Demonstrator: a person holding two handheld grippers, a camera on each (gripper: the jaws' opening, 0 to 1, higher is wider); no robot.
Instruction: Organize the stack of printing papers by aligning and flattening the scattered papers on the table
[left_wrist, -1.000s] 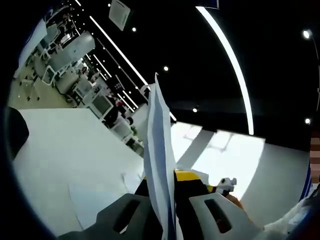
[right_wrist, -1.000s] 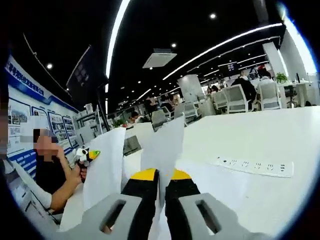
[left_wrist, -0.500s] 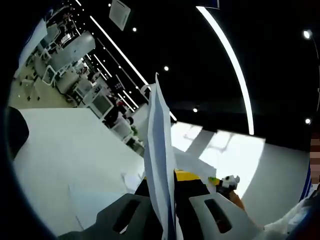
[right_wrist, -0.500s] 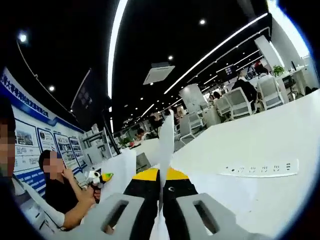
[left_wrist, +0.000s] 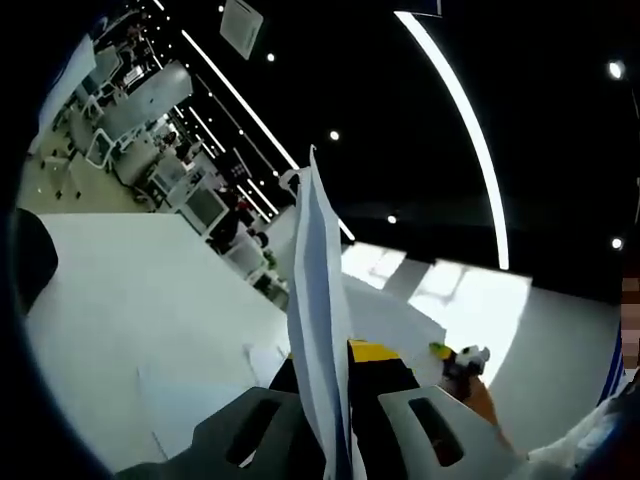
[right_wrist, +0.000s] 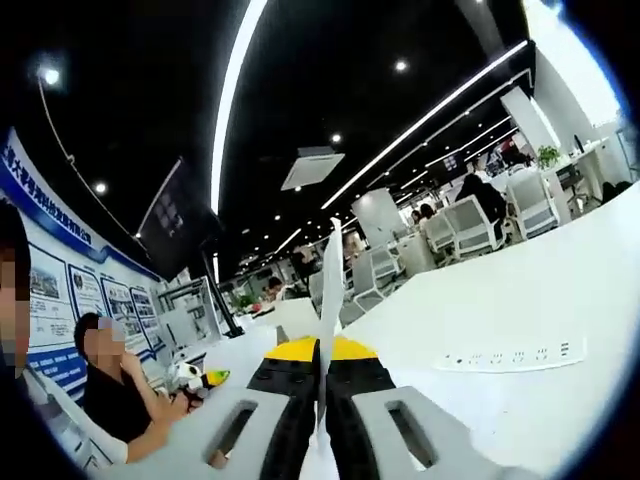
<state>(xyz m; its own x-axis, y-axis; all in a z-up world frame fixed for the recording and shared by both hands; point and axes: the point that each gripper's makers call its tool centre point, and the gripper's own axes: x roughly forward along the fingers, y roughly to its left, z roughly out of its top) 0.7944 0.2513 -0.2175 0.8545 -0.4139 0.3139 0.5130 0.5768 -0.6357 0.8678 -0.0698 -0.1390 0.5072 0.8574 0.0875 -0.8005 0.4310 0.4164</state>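
Paper stack (left_wrist: 318, 300) pinched edge-on by left gripper (left_wrist: 335, 405) and right gripper (right_wrist: 320, 395); thin, floppy, likely slippery, so grip near edges.

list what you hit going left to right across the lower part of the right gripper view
wall posters → seated person → black-and-yellow toy in that person's hand → right gripper shut on an upright paper sheet → power strip on the white table

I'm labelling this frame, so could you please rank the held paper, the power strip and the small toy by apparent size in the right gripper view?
1. Held paper, though nearness to the camera enlarges it.
2. Power strip.
3. Small toy.
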